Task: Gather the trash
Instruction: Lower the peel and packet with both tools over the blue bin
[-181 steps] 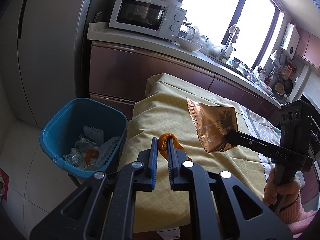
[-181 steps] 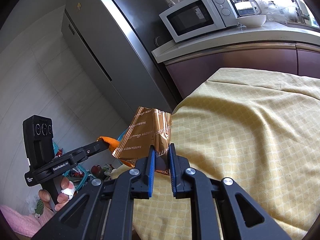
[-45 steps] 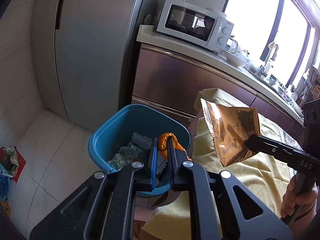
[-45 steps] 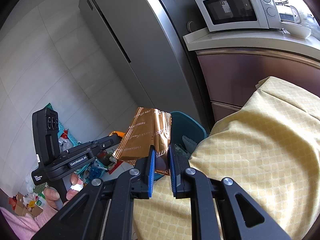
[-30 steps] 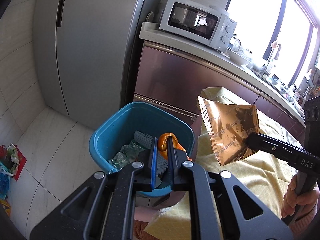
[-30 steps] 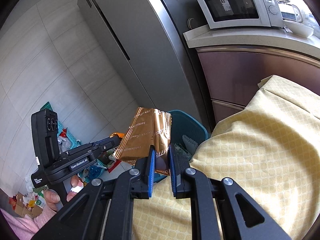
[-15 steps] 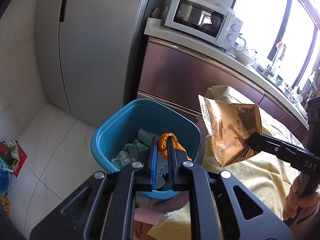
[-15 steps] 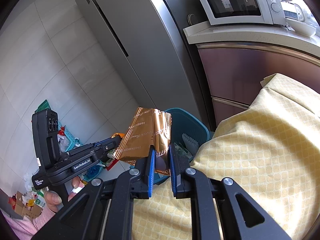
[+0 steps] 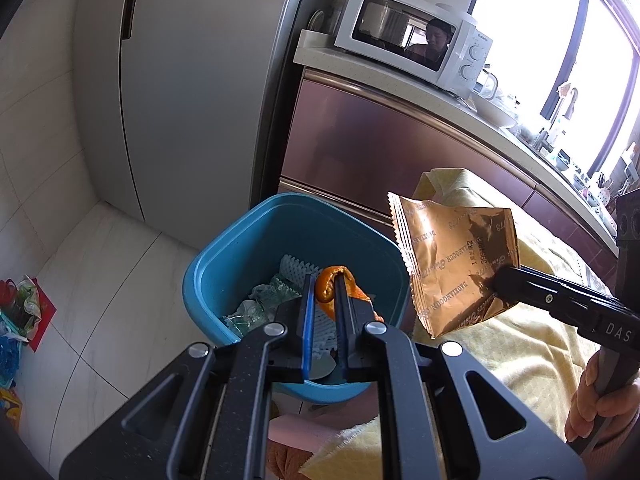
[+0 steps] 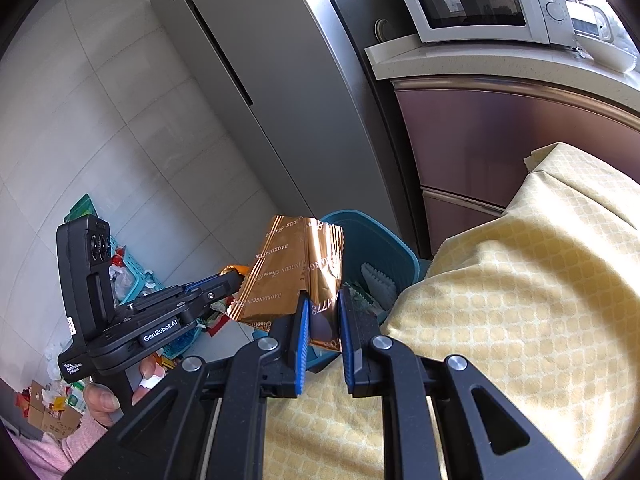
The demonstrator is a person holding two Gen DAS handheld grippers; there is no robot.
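Between our right claw's (image 10: 322,312) closed tips hangs a "DAOXIANGCUN" wrapper (image 9: 456,264); our left claw (image 9: 322,296) pinches orange peel (image 9: 330,282) above the bin (image 9: 224,264).

A white microwave (image 9: 416,52) sits on the counter (image 9: 400,80) beside a grey refrigerator (image 9: 192,92) (yellow tablecloth (image 10: 520,300) nearer).

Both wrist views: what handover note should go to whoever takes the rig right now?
Left tongs: shut on orange peel, held over the blue bin.
Right tongs: shut on copper snack wrapper, near the bin's rim by the yellow-clothed table.
Done: both pieces picked up; bin already holds other trash.
Left: release the peel, then bring the wrapper over the bin and drop it.
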